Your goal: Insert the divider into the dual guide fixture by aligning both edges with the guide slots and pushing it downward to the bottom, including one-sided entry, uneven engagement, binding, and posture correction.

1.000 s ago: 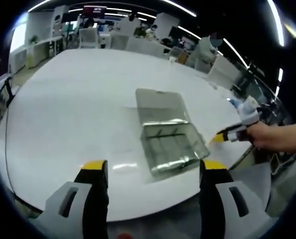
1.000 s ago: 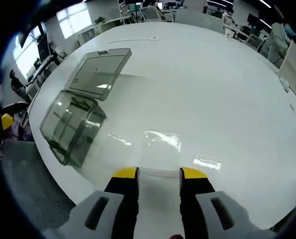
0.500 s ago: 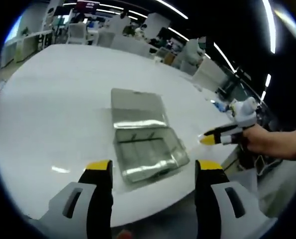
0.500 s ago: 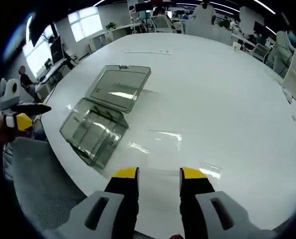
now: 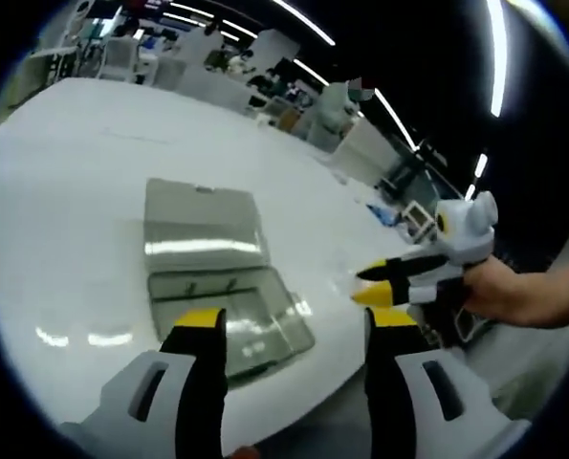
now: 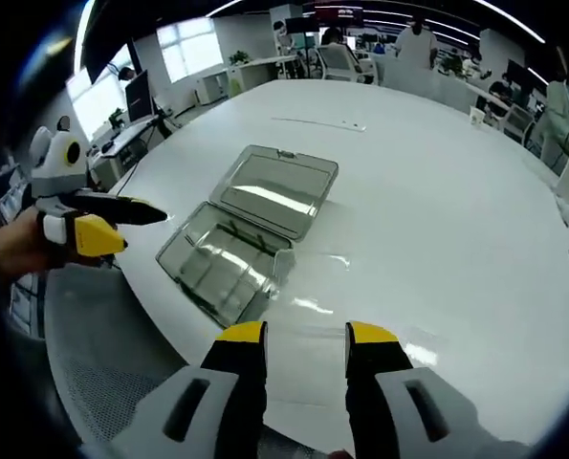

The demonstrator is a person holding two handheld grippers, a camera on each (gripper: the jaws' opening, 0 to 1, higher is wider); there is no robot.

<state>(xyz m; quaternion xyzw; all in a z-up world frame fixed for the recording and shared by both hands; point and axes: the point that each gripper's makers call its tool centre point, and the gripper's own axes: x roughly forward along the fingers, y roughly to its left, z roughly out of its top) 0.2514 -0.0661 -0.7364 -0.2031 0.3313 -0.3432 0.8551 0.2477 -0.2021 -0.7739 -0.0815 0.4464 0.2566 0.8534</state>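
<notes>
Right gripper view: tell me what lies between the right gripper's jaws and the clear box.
Only bare white table. In the right gripper view, nothing sits between the right gripper and the open clear box.

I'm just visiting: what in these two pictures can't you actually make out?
- The divider: inside the clear open box, both views show only glare and faint lines.
- Left gripper view: its left jaw covers the near corner of the box.
- People at the far desks in the right gripper view: too small.
</notes>
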